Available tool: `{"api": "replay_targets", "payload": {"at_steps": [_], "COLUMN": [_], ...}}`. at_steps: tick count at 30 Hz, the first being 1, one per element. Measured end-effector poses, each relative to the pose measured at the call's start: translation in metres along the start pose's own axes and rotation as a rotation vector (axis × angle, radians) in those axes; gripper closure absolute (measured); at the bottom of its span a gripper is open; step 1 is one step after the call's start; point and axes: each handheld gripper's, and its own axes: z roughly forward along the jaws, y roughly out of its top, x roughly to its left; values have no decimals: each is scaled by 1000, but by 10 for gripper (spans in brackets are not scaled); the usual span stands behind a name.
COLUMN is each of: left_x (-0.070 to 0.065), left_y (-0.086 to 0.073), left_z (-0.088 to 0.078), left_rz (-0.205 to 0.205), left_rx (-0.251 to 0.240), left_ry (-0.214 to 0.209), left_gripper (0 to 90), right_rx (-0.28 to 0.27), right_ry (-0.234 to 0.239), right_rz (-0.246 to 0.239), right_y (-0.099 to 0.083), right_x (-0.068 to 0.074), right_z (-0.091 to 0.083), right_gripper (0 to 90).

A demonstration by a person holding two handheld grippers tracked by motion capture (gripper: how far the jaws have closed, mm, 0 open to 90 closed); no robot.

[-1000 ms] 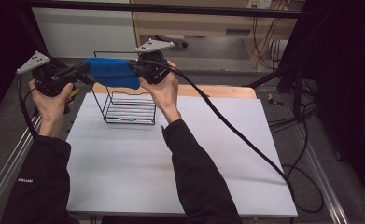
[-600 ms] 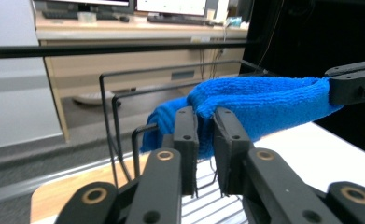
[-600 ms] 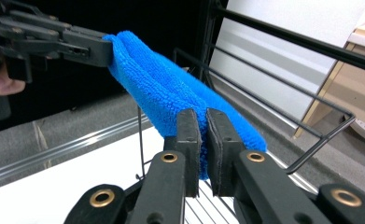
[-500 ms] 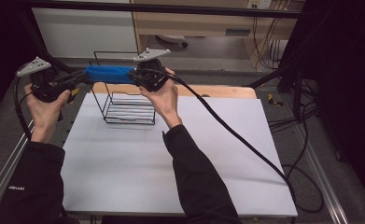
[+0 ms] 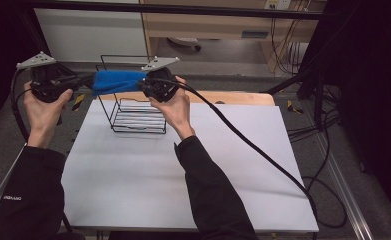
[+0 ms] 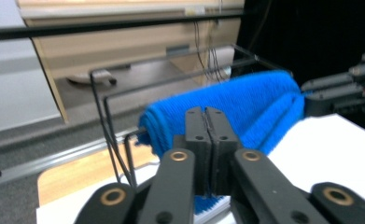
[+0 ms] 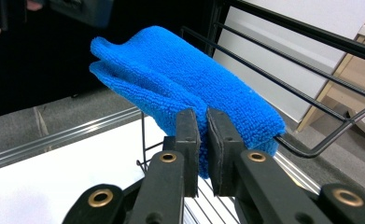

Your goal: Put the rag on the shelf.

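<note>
Evidently a hanging or draping step is in hand. Across the white table (image 5: 193, 175), a black wire rack (image 5: 133, 112) is seen at the far left. Above its top rails a folded blue cloth (image 5: 117, 81) is held stretched between the left gripper (image 5: 83, 81) and the right gripper (image 5: 142, 86), each pair of jaws pinching one end. Next, lowering over a rail and releasing would probably be required.

Small white lettering on the left sleeve (image 5: 12, 198) — too blurred to read.
</note>
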Motion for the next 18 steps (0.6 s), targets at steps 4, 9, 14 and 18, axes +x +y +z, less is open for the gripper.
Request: {"api": "replay_targets", "payload": {"at_steps": [4, 9, 14, 18], "left_x": [-2, -1, -1, 2], "left_y": [-7, -16, -24, -29], "left_z": [6, 14, 22, 27], "left_rz": [16, 21, 28, 25], "left_rx": [49, 86, 105, 116], "left_ry": [-28, -25, -10, 4], "left_gripper": [897, 898, 899, 898], "right_rx": [7, 8, 8, -2], "right_ry": [5, 10, 23, 34], "right_rz": [-10, -9, 7, 1], "right_y": [-2, -6, -9, -9], "right_x": [0, 0, 1, 3], "right_z": [2, 3, 4, 3], "right_gripper": [833, 804, 739, 679]}}
